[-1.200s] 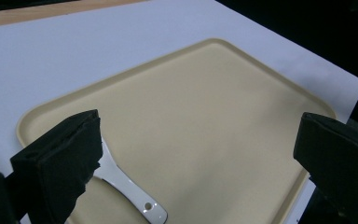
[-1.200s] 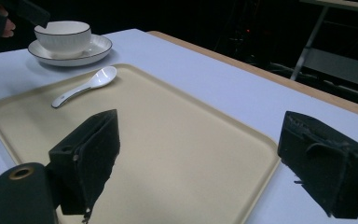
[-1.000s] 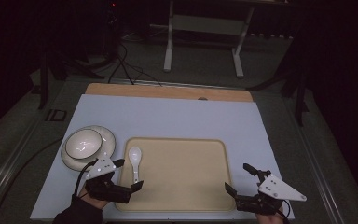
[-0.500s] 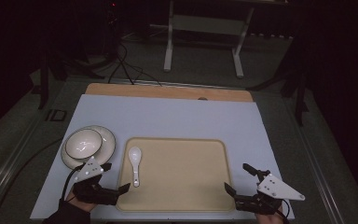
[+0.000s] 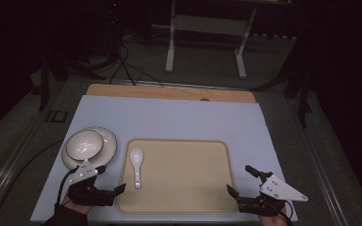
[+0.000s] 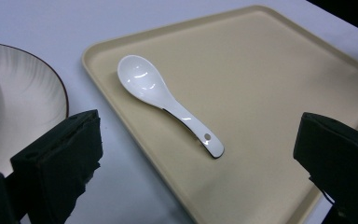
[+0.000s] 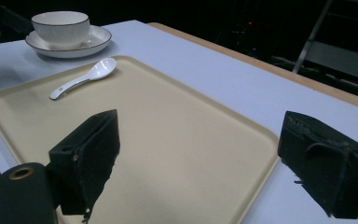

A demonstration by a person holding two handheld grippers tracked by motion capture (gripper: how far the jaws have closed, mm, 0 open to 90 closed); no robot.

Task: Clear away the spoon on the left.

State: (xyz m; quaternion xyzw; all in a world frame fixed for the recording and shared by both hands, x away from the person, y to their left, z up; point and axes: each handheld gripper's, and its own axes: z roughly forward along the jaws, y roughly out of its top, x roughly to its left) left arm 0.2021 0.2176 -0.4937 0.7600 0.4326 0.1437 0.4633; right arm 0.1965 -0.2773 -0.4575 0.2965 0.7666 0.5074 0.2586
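Both tools, L & R, gape empty; spoon lies on tray.

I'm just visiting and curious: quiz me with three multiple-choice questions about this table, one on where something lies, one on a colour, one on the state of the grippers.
1. Where does the spoon lie?
A. On the tray
B. In the bowl
C. On the bare table

2. What colour is the tray?
A. Blue
B. Beige
C. Black

3. How do the jaws of the left gripper stand?
A. Shut on the spoon
B. Shut on nothing
C. Open, holding nothing

Answers: 1 A, the spoon rests inside the tray's left part, near its rim. 2 B, the tray looks beige against the pale table cover. 3 C, the left gripper view shows the two jaws wide apart with the spoon lying free between and beyond them.
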